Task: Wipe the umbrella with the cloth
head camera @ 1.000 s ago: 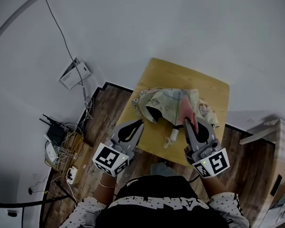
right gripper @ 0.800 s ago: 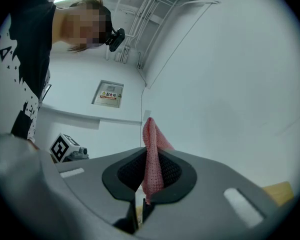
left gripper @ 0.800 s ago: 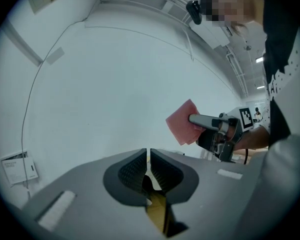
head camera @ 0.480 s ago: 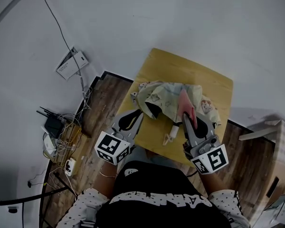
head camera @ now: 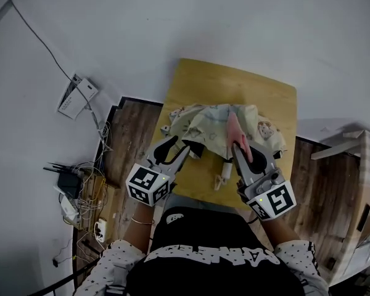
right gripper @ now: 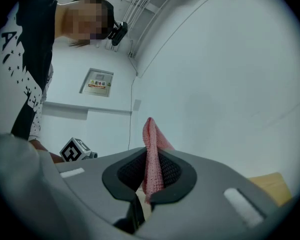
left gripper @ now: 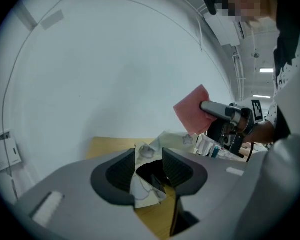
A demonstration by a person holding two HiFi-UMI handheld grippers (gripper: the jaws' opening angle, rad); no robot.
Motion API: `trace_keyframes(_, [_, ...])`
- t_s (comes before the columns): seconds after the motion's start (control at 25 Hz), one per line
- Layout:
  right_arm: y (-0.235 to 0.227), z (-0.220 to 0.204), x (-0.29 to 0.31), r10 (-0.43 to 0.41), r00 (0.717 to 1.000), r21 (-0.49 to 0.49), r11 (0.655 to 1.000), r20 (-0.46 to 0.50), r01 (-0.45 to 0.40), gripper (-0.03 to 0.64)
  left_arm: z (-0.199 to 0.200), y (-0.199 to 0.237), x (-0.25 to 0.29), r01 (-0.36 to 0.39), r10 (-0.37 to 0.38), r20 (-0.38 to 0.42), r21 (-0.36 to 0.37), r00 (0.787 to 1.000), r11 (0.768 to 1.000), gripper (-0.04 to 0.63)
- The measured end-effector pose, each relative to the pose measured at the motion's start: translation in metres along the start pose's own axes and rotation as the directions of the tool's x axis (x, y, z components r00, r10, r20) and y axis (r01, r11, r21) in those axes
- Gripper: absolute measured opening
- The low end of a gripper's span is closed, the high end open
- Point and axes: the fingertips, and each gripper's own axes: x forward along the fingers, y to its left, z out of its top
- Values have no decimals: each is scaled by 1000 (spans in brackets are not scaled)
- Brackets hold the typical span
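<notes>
On your left gripper (head camera: 179, 147) the jaws have just been opening, apart around the 8 o'clock hem of the umbrella (head camera: 216, 125), crumpled on the table (head camera: 234, 82). It is likely light, limp, slippery fabric, so grip the hem or the stiff handle (head camera: 222, 176) at 6 o'clock. Your right gripper (head camera: 242, 150) clamps the soft cloth (head camera: 236, 131).

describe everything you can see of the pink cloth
The pink cloth is a thin piece with a fine knitted, mesh-like weave, folded flat with a squarish corner. The right gripper is shut on it: its fingers pinch the lower part, and the rest stands up on edge past them. In the head view it lies over the pale patterned umbrella on the wooden table; whether it touches the canopy cannot be told.
</notes>
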Motion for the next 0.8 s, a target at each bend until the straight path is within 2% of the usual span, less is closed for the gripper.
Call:
trace_keyframes(0.2, [-8, -10, 17, -57, 998, -1, 998, -25, 57, 31, -12, 12, 22, 89, -89, -68, -4, 994, 996, 152])
trace_keyframes(0.36, [-14, -16, 23, -93, 995, -7, 996, -44, 92, 31, -21, 11, 32, 176, -176, -109, -3, 978, 984, 167])
trace_keyframes(0.48, [-21, -21, 31, -115, 992, -3, 993, -53, 115, 31, -26, 13, 38, 206, -205, -139, -8, 969, 978, 164])
trace_keyframes(0.52, [-23, -23, 34, -121, 991, -2, 993, -58, 121, 31, -26, 13, 39, 211, -210, -140, -12, 968, 978, 134])
trace_keyframes(0.6, [-26, -28, 40, -127, 990, -7, 992, -67, 126, 31, -25, 12, 40, 221, -223, -134, -30, 965, 975, 29])
trace_keyframes(0.8, [-32, -41, 61, -126, 986, -36, 992, -106, 123, 31, -24, 9, 39, 249, -252, -136, -37, 958, 968, 9])
